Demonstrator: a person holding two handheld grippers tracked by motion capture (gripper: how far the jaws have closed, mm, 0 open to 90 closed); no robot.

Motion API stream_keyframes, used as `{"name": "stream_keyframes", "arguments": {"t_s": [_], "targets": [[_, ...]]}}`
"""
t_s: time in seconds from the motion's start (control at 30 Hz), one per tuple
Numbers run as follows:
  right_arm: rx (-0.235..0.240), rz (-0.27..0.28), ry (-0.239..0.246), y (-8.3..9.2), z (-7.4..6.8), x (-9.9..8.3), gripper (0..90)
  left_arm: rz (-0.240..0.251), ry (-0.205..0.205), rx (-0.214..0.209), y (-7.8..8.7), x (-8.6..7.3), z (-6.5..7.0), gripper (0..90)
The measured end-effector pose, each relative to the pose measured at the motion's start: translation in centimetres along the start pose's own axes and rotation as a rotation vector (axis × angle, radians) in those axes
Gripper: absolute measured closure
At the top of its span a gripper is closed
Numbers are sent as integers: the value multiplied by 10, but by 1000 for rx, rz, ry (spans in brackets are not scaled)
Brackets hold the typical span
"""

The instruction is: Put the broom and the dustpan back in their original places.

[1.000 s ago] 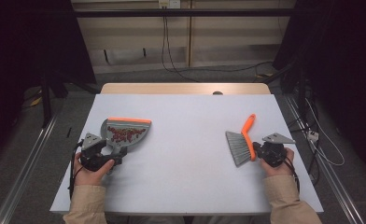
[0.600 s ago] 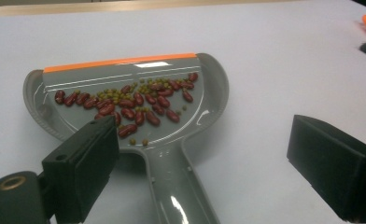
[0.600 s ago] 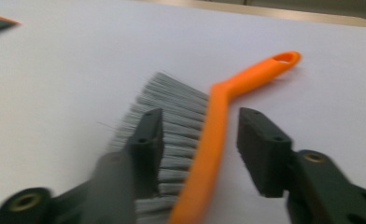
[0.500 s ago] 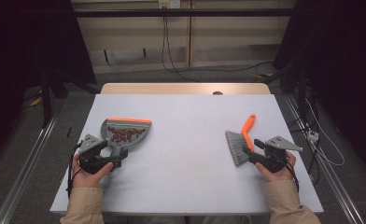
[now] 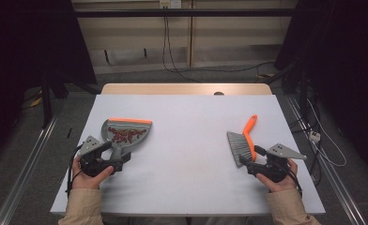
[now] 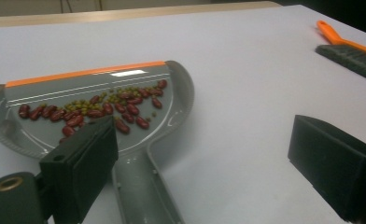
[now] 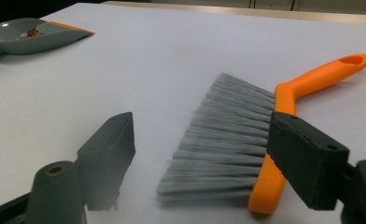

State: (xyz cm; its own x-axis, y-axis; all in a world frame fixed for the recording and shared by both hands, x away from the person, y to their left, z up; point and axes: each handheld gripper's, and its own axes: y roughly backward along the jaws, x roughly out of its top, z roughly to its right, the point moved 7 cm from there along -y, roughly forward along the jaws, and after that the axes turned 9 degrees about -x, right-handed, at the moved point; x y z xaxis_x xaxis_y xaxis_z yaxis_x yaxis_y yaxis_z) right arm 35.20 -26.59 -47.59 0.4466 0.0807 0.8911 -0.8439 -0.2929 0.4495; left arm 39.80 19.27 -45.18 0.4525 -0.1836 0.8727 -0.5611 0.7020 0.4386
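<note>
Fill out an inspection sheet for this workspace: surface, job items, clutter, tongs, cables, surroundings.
Surface: white table, flat; a wooden edge at the far side.
Job items: grey dustpan with orange lip, holding red and green beans; orange-handled brush lying flat, grey bristles.
Clutter: nothing seen.
Tongs: left tongs open, dustpan handle between the jaws, not pressed. Right tongs open, jaws have just been opening; brush end lies between them, released.
Cables: one trails from each tool; more run across the floor behind.
Surroundings: dark curtains both sides, floor rails, wall sockets.
</note>
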Motion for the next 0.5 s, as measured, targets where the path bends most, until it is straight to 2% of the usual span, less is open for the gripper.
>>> {"name": "stream_keyframes", "arguments": {"t_s": [0.27,0.47,0.5], "targets": [[19,-15,16,7,0,-8,205,-5,-19,-44,2,-4,6,83],[25,-23,34,10,1,-12,201,-15,-16,-60,3,-9,8,82],[24,-26,33,11,2,-13,201,-23,-26,-58,4,-10,8,82]]}}
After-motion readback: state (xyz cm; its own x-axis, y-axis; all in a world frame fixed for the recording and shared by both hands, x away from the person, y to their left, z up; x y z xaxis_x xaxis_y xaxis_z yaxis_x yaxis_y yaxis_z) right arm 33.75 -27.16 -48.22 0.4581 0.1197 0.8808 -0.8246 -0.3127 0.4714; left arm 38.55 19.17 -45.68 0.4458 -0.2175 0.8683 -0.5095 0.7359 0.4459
